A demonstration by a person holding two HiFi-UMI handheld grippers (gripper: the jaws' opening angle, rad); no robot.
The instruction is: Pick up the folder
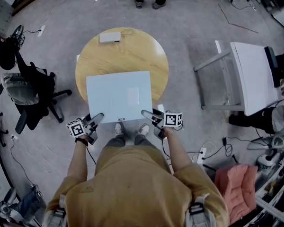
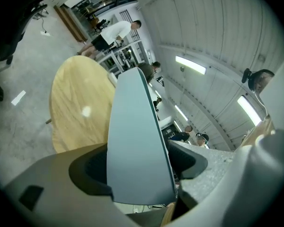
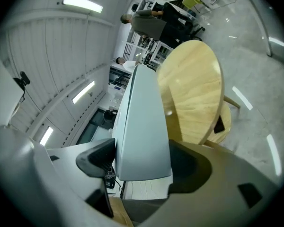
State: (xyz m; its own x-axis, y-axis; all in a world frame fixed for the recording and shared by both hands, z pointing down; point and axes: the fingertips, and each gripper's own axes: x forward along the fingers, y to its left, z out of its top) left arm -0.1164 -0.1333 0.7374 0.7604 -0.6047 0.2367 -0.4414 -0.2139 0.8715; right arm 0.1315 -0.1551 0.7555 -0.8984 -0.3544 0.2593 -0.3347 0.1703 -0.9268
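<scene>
I am holding the pale blue folder [image 1: 119, 96] at centre frame, over the round wooden surface [image 1: 132, 51]. The left tool [image 1: 97, 117] and right tool [image 1: 146, 113] are each clamping one near corner, with both forearms reaching forward and angling slightly inward.

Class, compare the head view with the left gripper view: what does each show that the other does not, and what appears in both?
Only the head view: the right hand-held gripper, a small white box and a black office chair. Only the left gripper view: long ceiling lights. Both: the pale blue flat folder, gripped at its near edge by the left hand-held gripper, partly over the round wooden table.
</scene>
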